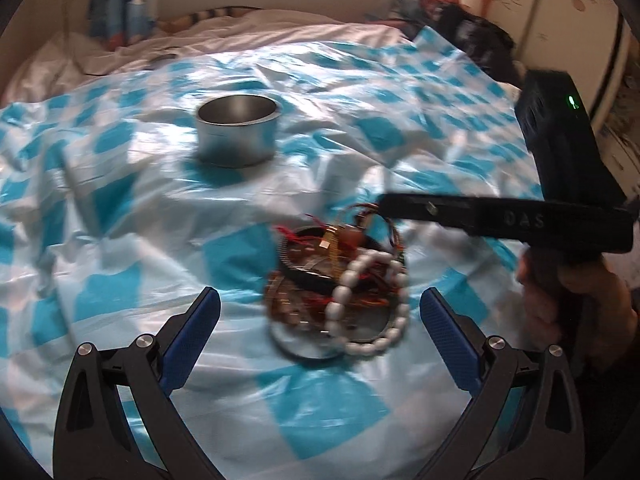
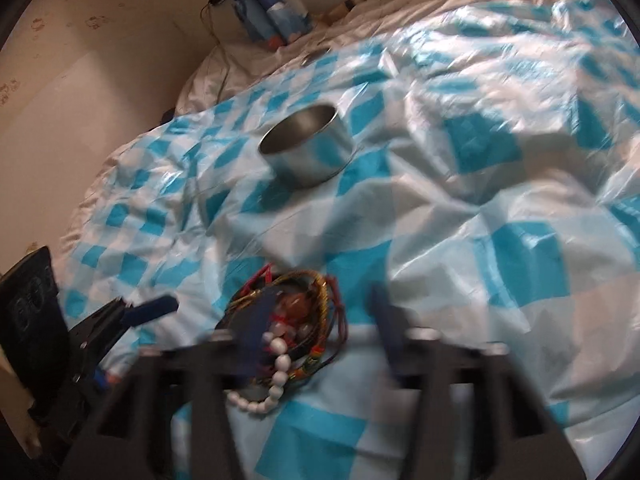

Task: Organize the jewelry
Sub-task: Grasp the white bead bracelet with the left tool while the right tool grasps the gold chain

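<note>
**Jewelry still piled, tin empty**

Left wrist view: my left hand-held gripper (image 1: 320, 332) hangs spread apart before the jewelry heap (image 1: 340, 284) on the bed; the tin (image 1: 237, 132) looks empty.

Right wrist view: the right hand-held gripper (image 2: 316, 332) (blurred) straddles the heap, holding nothing. I judge sorting barely begun.

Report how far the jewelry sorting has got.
Done: nothing visibly sorted; what shows of the metal tin's inside looks empty. In hand: nothing held. Both grippers are open, the left gripper facing the jewelry pile, the right gripper blurred just over it. Left: everything, the white bead bracelet and cord bracelets still lie heaped on the checkered sheet.
</note>
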Motion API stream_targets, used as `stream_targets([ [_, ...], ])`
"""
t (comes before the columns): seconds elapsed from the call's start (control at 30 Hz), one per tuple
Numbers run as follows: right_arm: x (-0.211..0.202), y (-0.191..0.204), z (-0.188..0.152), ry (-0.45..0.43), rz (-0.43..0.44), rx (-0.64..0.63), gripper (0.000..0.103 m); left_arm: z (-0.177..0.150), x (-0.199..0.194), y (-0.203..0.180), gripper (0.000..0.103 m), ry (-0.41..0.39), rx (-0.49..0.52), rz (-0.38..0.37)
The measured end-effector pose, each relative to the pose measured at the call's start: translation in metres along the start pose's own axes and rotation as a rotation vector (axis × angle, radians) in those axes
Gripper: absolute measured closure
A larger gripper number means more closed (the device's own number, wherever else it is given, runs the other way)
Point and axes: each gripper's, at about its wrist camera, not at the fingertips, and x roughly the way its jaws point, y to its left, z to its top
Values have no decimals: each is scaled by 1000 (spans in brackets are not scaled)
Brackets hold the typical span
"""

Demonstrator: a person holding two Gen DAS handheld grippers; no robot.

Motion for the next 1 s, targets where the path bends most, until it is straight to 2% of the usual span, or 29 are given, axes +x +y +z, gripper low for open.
stream_targets([
  [0.17,0,8,5,-51,-72,-79,49,-1,10,-2,7,12,-31,-101],
  [0.23,1,10,8,-64,-74,-96,49,1,11,-3,12,-1,-37,-124],
  [0.3,1,8,10,-69,-72,-91,49,1,17,-3,28,27,-27,-126],
  [0.33,1,7,11,-69,-73,-84,49,0,20,-1,39,49,-33,-132],
  [0.43,2,1,14,-65,-63,-55,49,-2,22,1,51,68,-33,-118],
  [0.67,3,4,15,-60,-54,-70,49,-6,19,13,96,91,-43,-76],
  [0.77,9,11,16,-21,-58,-116,49,-7,14,11,96,94,-7,-40],
  [0.93,18,18,18,45,-35,-182,49,-1,-7,26,97,50,-68,-94],
  [1.0,19,13,20,59,-5,-161,49,0,-16,35,97,31,-92,-96],
])
